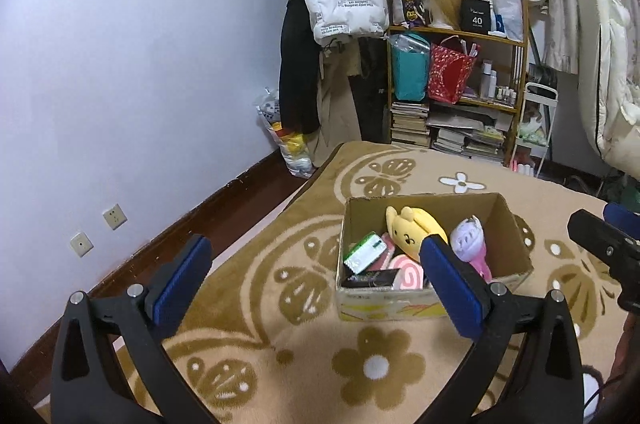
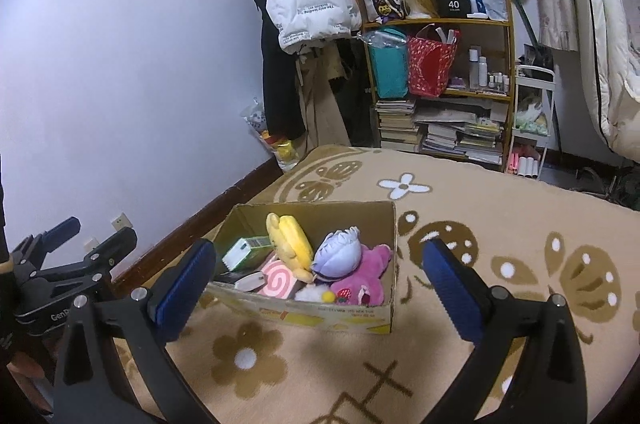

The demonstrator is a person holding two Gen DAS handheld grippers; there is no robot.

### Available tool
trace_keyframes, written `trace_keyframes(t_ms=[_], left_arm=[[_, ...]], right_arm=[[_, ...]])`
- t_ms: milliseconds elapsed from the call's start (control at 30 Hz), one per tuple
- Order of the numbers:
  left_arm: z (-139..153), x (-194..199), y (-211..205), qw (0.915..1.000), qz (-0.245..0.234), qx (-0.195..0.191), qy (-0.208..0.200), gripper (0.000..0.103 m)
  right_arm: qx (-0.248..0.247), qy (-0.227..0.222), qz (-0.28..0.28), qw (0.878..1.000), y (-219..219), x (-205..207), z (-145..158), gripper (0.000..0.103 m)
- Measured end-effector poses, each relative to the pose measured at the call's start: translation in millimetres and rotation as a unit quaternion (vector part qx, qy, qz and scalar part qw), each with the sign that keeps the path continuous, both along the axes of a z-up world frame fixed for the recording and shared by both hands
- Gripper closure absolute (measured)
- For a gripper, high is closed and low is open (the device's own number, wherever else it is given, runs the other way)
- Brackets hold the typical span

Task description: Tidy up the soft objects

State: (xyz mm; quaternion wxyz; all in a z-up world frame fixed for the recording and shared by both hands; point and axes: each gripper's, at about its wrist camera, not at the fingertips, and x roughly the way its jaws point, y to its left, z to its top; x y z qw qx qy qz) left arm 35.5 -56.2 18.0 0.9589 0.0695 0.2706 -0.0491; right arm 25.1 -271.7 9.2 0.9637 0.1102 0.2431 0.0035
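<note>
A cardboard box sits on a beige blanket with brown flower and butterfly patterns, and the soft things all lie inside it: a yellow plush leaning toward the back, a lavender plush head on top of a pink plush with a strawberry mark, a pink swirl-patterned cushion near the front wall, and a small white and yellow plush tucked against the front. A green and white carton and a dark flat item share the left end of the box. The left claw and the right claw both hang above the blanket on the near side of the box, each spread wide and holding nothing. This layout fits either toys already gathered into the box or a box about to be emptied and sorted, and the pictures do not settle which. Whichever it is, any grip on these plushes works best on a bulky, rounded part such as the lavender head or the yellow body, with the blue pads closing across the stuffing rather than on a thin ear or limb, which would slip or stretch. The toys overlap, so the topmost one should be handled before those pinned beneath it, and the claw should come down from above to avoid catching the box's front wall and dragging it across the blanket.
</note>
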Motion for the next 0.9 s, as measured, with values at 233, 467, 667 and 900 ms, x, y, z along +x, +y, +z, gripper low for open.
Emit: trace_keyframes(t_ms=[233,467,667,900], left_arm=[[1,-27,8,0.9997,0.016,0.010,-0.015,0.000],[-4,-46,16,0.9998,0.000,0.006,-0.017,0.000],[-32,-45,14,0.9998,-0.013,0.005,0.011,0.000],[-48,-38,0,0.9990,-0.024,0.022,0.031,0.000]], right_arm=[[0.002,0.003,0.001,1.000,5,-26,-5,0.000],[0.019,0.012,-0.010,1.000,4,-43,-23,0.000],[0.009,0.011,-0.024,1.000,0,-53,-39,0.000],[0.015,0.022,-0.026,0.999,-2,-51,-55,0.000]])
